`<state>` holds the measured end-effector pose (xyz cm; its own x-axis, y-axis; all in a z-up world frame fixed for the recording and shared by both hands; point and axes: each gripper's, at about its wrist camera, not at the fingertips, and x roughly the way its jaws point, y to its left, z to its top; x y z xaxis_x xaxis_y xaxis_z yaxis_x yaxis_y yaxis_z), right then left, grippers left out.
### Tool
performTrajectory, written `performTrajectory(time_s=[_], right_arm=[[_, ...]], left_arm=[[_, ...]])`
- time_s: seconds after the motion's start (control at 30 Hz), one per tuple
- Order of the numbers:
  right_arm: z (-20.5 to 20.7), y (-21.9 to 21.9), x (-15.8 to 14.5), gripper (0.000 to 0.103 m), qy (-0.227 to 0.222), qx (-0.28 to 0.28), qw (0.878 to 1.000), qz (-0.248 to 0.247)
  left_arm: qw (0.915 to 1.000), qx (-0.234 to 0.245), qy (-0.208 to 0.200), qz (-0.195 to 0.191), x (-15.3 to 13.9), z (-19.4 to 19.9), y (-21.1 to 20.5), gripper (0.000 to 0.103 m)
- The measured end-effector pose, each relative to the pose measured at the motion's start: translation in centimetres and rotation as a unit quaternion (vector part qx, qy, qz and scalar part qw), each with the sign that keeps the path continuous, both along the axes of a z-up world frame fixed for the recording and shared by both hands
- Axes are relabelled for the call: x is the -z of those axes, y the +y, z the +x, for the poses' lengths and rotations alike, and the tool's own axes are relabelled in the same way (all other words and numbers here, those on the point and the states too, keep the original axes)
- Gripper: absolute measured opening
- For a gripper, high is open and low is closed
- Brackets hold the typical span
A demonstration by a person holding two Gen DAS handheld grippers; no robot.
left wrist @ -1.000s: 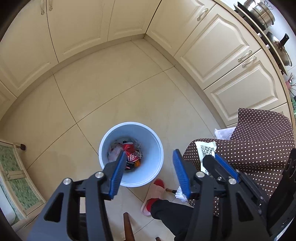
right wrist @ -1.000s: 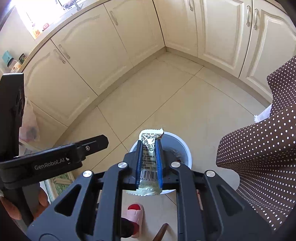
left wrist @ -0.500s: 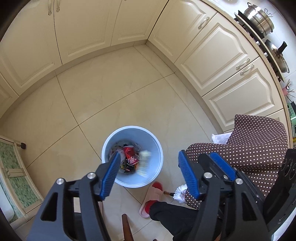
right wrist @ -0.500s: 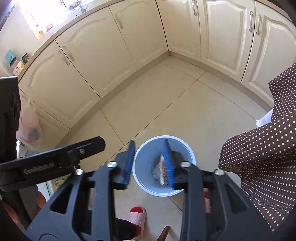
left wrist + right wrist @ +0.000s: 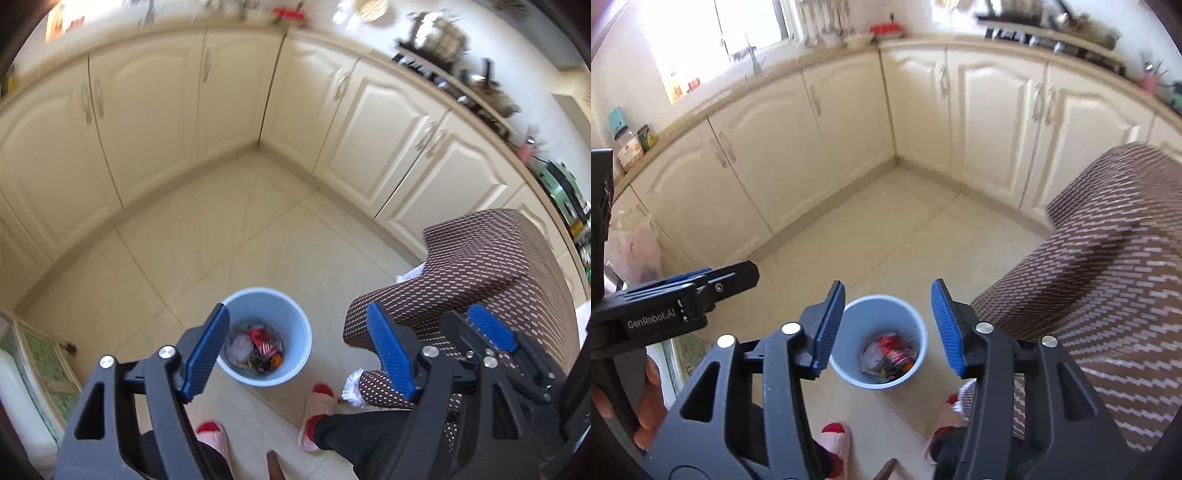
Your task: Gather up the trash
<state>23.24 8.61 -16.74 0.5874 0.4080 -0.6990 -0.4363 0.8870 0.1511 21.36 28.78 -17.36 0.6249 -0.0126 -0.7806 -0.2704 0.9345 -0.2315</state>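
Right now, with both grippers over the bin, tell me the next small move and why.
Probably swing the right gripper away from the bin toward the polka-dot tablecloth to look for more trash. Its fingers are opening with nothing between them, the left gripper is also empty and opening, and wrappers already lie inside the bin. No loose trash shows on the floor in either view.

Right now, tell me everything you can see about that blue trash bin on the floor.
The trash bin is a round, pale blue bucket, plastic by its look, with no lid. It stands upright on the cream tiled floor, beside a brown dotted cloth and just ahead of a person's pink slippers. It is partly filled with mixed crumpled wrappers, red, white and dark. Nothing grips or touches it from above.
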Motion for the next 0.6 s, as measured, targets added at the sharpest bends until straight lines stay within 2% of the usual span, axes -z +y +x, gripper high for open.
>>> performTrajectory(time_s=[0.13,0.3,0.33,0.6], right_arm=[[-4.6,-4.2,-4.2,0.059,-0.056,0.029,0.998,0.008],[-9.9,-8.7,-8.4,0.067,-0.116,0.063,0.991,0.010],[-11.0,-9.6,-9.0,0.068,-0.128,0.071,0.989,0.011],[-18.4,-14.9,-13.0,0.079,-0.212,0.117,0.970,0.017]], left_arm=[[0.9976,0.018,-0.054,0.039,-4.3,-3.7,-3.8,0.081],[0.9905,0.048,-0.111,0.065,-8.8,-8.3,-8.1,0.084],[0.9891,0.052,-0.118,0.070,-9.5,-9.0,-8.8,0.087],[0.9742,0.074,-0.183,0.110,-13.8,-15.7,-13.7,0.090]])
